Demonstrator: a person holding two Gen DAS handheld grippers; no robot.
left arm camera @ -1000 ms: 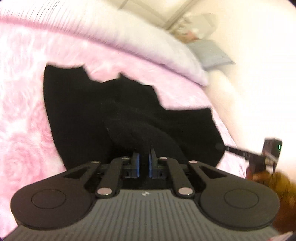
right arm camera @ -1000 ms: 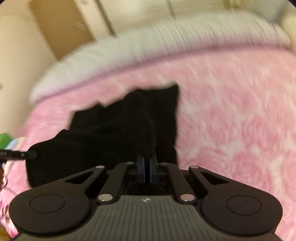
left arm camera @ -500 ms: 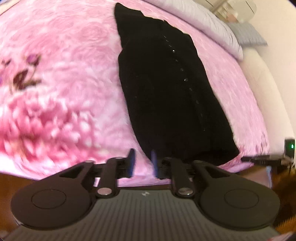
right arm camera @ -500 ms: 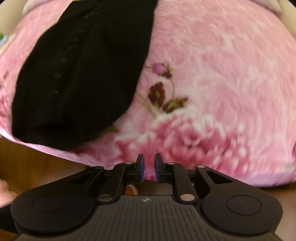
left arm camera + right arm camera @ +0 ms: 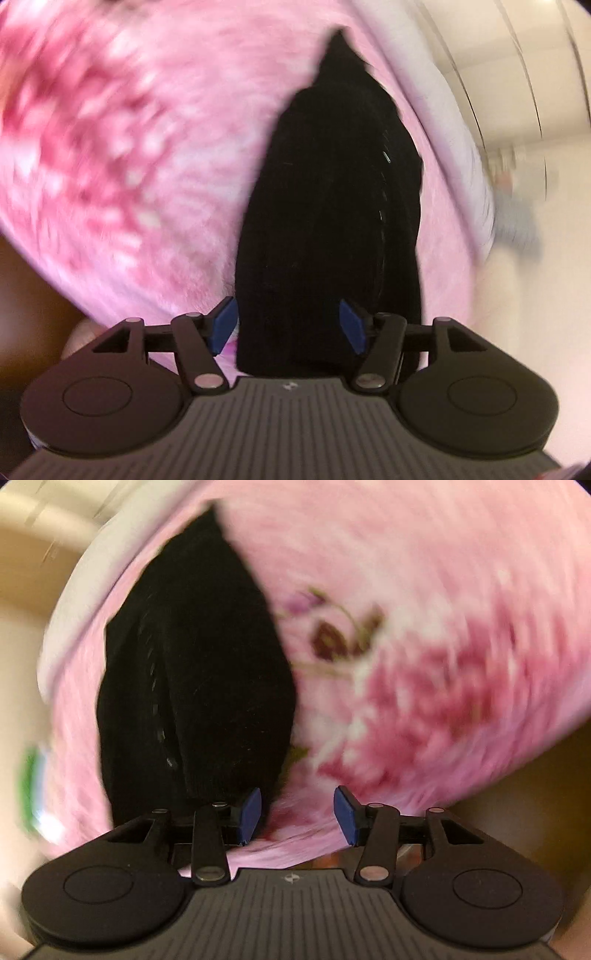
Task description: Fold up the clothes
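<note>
Pink floral blanket (image 5: 147, 166) covers the bed; a black garment (image 5: 332, 221) lies folded long on it. Left claw (image 5: 288, 325) is opening over its near end, right claw (image 5: 297, 814) opening beside its edge, both gripping nothing

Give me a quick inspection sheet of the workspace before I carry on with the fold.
Surface: pink floral blanket on a bed, blurred.
Job's things: black garment, folded into a long narrow strip on the blanket.
Clutter: nothing seen on the blanket.
Grippers: left gripper opening, the garment's near end in view between its blue pads, not pinched; right gripper opening, only blanket between its pads, garment beside its left pad.
Cables: nothing seen.
Surroundings: white bedding along the far edge, pale walls; the rest is too blurred.
</note>
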